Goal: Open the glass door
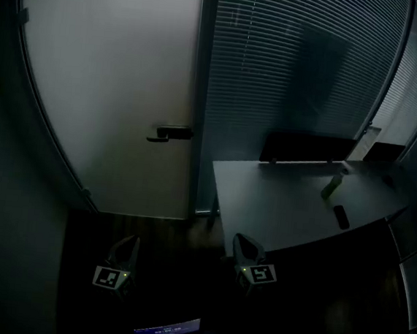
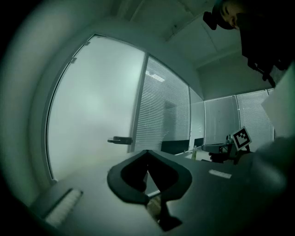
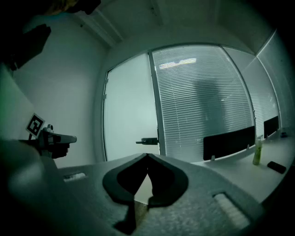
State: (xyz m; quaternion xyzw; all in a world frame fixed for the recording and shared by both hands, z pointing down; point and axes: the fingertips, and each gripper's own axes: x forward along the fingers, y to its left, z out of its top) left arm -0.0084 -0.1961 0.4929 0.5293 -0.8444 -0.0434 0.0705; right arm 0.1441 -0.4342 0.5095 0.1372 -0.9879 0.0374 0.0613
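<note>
A frosted glass door [image 1: 107,79] stands closed ahead, with a dark lever handle [image 1: 169,132] on its right edge. Both gripper views show the same handle [image 2: 119,140] [image 3: 148,141] well ahead of the jaws. My left gripper [image 1: 132,242] hangs low at the bottom left, well short of the door, its jaws shut on nothing [image 2: 147,153]. My right gripper [image 1: 241,241] sits at the near corner of the desk, jaws shut and empty too [image 3: 147,156]. Neither gripper touches the door.
A grey desk [image 1: 279,199] stands right of the door, carrying a dark screen panel [image 1: 306,148], a small green bottle [image 1: 332,186] and a dark flat device [image 1: 342,216]. Glass walls with blinds [image 1: 299,68] run behind it. A plain wall [image 1: 7,202] closes the left side.
</note>
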